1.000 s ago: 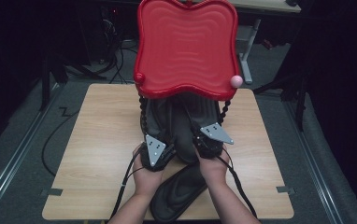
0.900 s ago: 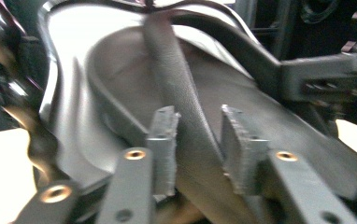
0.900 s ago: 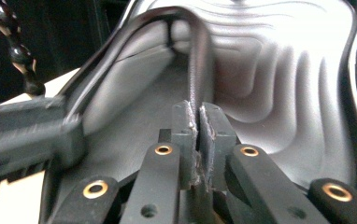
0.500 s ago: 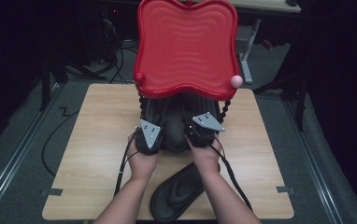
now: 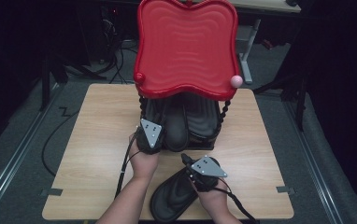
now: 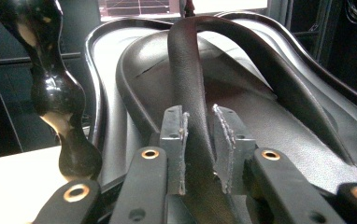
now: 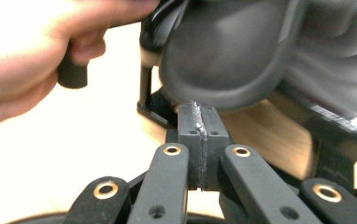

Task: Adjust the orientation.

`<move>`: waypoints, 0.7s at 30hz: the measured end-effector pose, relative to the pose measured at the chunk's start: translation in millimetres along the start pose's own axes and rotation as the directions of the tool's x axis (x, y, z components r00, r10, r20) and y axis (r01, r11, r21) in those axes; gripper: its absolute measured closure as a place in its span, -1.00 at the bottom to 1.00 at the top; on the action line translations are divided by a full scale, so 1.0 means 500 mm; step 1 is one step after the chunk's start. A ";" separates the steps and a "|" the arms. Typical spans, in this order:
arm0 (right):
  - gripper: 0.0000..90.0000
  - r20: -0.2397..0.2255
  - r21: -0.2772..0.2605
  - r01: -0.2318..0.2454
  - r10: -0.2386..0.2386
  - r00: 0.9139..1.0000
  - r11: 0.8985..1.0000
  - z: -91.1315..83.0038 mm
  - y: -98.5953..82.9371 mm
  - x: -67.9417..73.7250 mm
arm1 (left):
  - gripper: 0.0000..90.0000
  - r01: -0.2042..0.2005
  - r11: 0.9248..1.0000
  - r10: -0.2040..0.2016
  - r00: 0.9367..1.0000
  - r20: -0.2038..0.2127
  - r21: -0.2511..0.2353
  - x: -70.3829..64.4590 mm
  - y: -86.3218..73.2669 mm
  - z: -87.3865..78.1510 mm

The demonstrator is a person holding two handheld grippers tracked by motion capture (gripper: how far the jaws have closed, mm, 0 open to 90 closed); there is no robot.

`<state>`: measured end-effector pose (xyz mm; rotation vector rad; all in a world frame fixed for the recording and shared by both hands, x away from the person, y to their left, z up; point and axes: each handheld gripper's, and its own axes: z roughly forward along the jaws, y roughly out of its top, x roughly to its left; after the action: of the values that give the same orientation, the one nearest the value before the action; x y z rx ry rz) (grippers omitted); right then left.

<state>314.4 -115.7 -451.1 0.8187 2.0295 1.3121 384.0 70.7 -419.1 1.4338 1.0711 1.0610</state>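
In the half second before this frame, the right gripper point(image 5: 186, 161) had drawn back from the rack toward six o'clock, while the left gripper point(image 5: 146, 140) had held its place at the lower shelf. The left gripper's pads point(image 6: 175, 140) stood slightly apart on either side of the strap point(image 6: 186, 93) of the black sandal point(image 5: 176, 126) on the bottom tray point(image 6: 97, 70), apparently to steady or seat it beneath the red top tray point(image 5: 186, 46). The right gripper's jaws met with nothing between them in the right gripper view, hovering over the second sandal point(image 5: 172, 198) lying flat on the wooden table point(image 5: 88, 140) at six o'clock, probably next for shelving.
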 end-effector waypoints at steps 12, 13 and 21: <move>1.00 0.040 0.022 -0.015 0.014 0.999 1.000 0.057 0.019 -0.012 | 0.35 0.035 0.999 -0.035 0.999 0.023 -0.020 0.011 -0.006 0.003; 1.00 0.040 0.027 -0.019 0.018 0.999 0.999 0.060 0.020 -0.013 | 0.29 0.044 0.998 -0.043 0.999 0.022 -0.037 0.010 -0.011 -0.010; 1.00 0.045 0.017 -0.053 0.053 0.998 0.998 0.081 0.035 -0.028 | 0.58 -0.017 0.999 0.021 0.996 0.081 -0.050 -0.014 -0.055 -0.093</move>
<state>356.7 -97.2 -447.0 0.9078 2.0002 1.2947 335.1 76.2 -442.4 1.4383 0.9684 1.0268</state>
